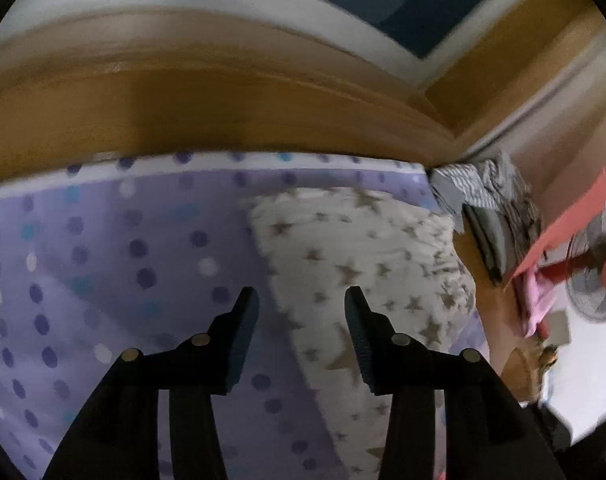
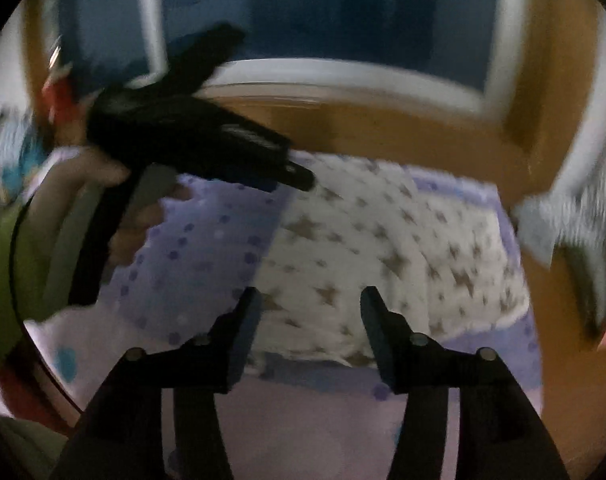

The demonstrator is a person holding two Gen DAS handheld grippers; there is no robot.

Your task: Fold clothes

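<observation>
The left gripper (image 1: 301, 294) is held with its jaws apart and empty. The star-printed garment (image 1: 367, 264) is spread on the dotted sheet (image 1: 103, 248) just beyond and right of them. The right gripper (image 2: 310, 294) is likewise parted over the garment's near edge, nothing clamped.

No text, label, brand, number or sign can be read in either view. Both pictures are blurred and dim, and the only markings that show are printed patterns, not writing: brown stars on the white garment (image 2: 387, 248) and purple and blue dots on the lilac bedsheet (image 1: 103, 264).
</observation>
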